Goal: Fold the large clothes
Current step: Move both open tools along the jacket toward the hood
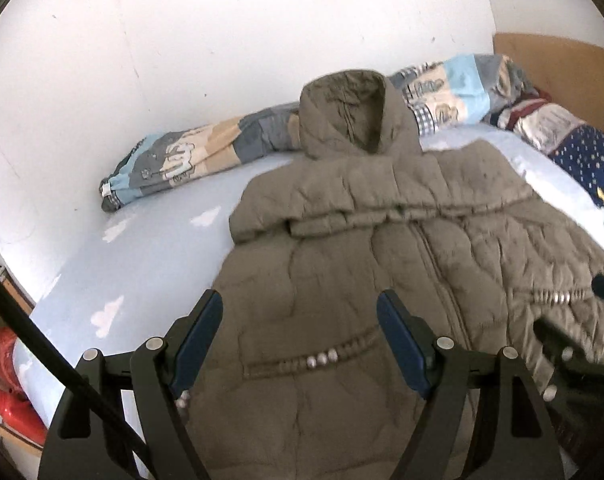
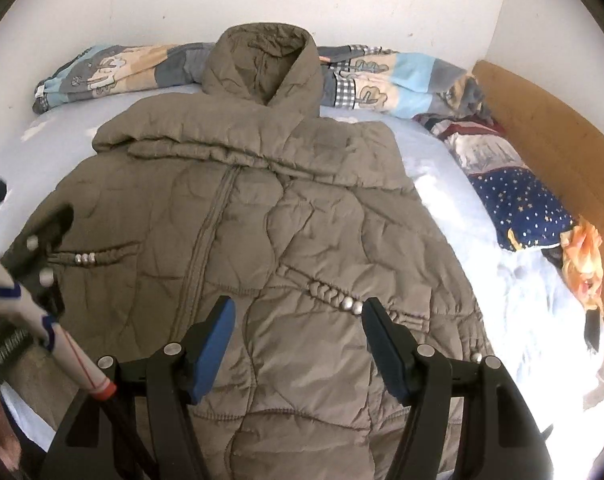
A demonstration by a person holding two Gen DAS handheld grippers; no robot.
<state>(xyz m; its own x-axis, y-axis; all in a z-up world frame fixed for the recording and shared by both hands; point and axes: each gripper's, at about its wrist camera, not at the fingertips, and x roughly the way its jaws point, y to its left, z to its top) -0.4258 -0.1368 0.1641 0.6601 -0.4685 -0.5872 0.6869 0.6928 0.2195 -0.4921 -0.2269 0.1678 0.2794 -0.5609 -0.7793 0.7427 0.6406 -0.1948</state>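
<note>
Two grippers, left (image 1: 300, 312) and right (image 2: 298, 320), hover with jaws wide and empty over the quilted jacket (image 2: 262, 208), lying front-up on the bed (image 1: 150, 248); sleeves apparently tucked in. Next: grasp the hem for folding.

no readable text, labels, brands, numbers or signs anywhere, quilted jacket (image 2: 270, 216) unmarked with no legible tag, patchwork duvet (image 1: 174, 160) prints pictorial only, starry pillow (image 2: 518, 208) pattern only
</note>
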